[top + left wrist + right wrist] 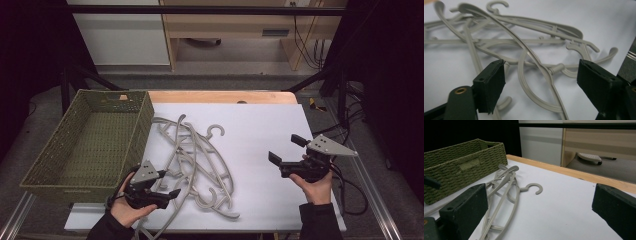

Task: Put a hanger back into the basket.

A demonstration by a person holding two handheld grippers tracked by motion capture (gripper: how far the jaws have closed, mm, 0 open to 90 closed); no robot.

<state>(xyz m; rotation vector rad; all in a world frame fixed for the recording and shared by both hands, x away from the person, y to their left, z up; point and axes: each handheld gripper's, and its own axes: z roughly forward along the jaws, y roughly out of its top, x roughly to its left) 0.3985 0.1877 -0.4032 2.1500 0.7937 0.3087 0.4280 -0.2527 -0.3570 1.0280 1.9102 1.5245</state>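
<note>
A tangle of several grey plastic hangers [200, 160] lies on the white sheet, left of centre. My left gripper [169, 184] is low at the near end of the pile, held in a hand. In the left gripper view its jaws [541, 67] stand apart on either side of one curved hanger arm [536, 62], with neither pad touching it. At the right, my right gripper [286, 148] is open above bare sheet, well away from the pile. In the right gripper view [540, 190] nothing is between its jaws; the hangers [504, 182] lie ahead to the left.
A green woven basket [145, 120] with nothing in it stands at the left, its right wall touching the pile; its side [461, 167] shows in the right gripper view. The white sheet [260, 120] covers the table, with a wooden edge [220, 96] at the back. Cables hang off the right side.
</note>
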